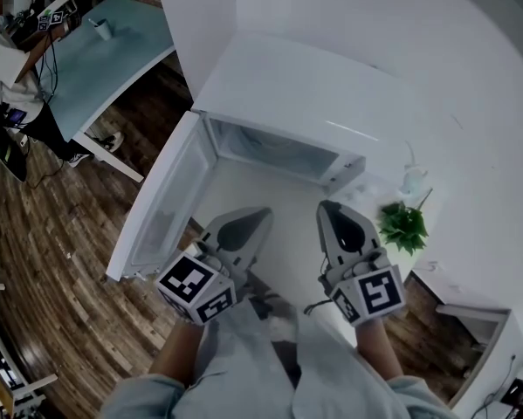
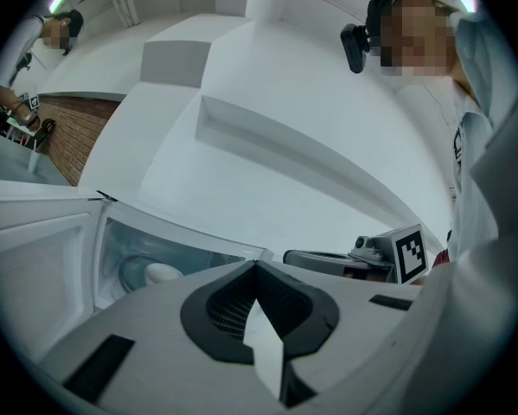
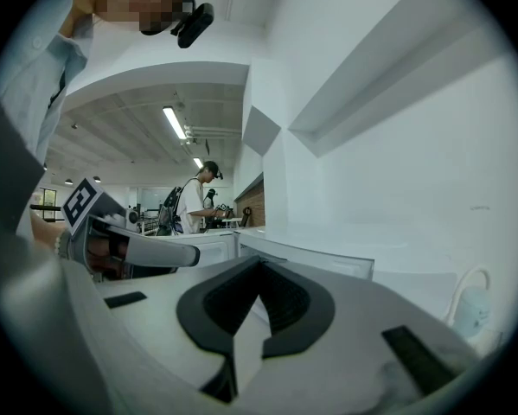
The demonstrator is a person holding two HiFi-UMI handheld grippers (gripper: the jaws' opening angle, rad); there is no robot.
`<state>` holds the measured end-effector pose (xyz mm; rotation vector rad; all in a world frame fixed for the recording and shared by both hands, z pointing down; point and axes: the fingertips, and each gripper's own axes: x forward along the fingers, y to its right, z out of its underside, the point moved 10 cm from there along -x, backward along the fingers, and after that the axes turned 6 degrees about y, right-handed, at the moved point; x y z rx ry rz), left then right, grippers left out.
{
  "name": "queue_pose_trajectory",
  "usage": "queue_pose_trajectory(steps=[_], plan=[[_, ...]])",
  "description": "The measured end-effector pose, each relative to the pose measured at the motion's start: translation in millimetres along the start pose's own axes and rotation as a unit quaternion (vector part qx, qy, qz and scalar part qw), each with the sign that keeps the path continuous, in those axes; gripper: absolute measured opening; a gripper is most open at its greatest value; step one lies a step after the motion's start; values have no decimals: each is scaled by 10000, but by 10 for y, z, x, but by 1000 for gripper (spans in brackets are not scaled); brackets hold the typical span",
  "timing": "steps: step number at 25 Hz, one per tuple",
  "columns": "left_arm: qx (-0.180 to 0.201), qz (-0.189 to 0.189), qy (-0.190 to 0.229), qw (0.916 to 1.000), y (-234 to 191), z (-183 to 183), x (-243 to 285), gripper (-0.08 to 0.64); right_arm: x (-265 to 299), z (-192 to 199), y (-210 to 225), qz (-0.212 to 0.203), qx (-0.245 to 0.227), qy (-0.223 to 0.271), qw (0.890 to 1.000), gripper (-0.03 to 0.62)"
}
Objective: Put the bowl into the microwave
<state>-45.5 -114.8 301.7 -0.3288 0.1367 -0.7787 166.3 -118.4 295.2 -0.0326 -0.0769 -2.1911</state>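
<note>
The white microwave stands on a white counter with its door swung open to the left. In the left gripper view a pale bowl rests on the glass turntable inside the cavity; in the head view the bowl is hidden. My left gripper is shut and empty, held just in front of the opening. My right gripper hangs beside it, also shut with nothing in it. Each gripper view shows its own jaws closed, the left gripper and the right gripper.
A small green plant and a white bottle stand right of the microwave. At the far left, over wooden floor, is a light blue table with a cup, and a person beside it.
</note>
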Motion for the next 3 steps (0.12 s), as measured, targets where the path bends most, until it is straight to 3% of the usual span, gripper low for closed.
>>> queue_pose_trajectory(steps=[3], plan=[[18,0,7,10000,-1,-2,-5,-2,10,9,-23,-40,23,-26,10000,0]])
